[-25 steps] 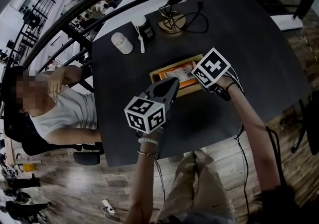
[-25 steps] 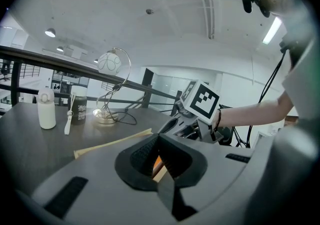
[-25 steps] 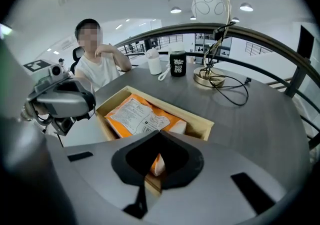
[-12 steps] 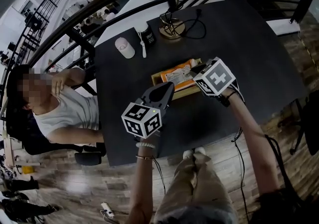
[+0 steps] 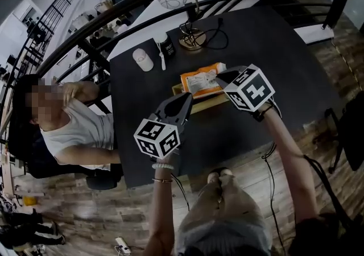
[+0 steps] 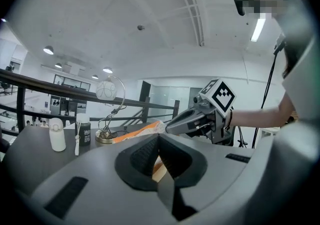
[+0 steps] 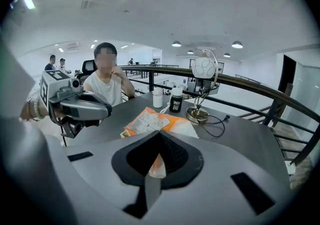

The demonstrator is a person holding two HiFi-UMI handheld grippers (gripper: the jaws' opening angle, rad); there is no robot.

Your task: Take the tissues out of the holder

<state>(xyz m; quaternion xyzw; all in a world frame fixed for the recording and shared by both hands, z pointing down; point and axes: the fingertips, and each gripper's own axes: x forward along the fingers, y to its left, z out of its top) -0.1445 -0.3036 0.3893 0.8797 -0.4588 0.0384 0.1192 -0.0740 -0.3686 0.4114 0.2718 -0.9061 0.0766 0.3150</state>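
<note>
Lifted since a second ago: orange-and-white tissue pack (image 5: 200,81), now above wooden holder (image 5: 207,103) mid-table (image 5: 284,56). Corner pinched by right gripper (image 5: 220,77). Left gripper (image 5: 185,99) clamped on holder's end. Lamp (image 5: 187,37), bottles (image 5: 143,60) near far edge.

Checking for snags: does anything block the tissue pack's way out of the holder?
Nothing visible does. The left gripper and right gripper are both shut on the tissue pack, which hangs above the wooden holder with open air over it; the lamp stands farther back.

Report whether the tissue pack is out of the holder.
Partly out: right tongs pinch the tissue pack, holding it tilted above the holder; far end unclear.
</note>
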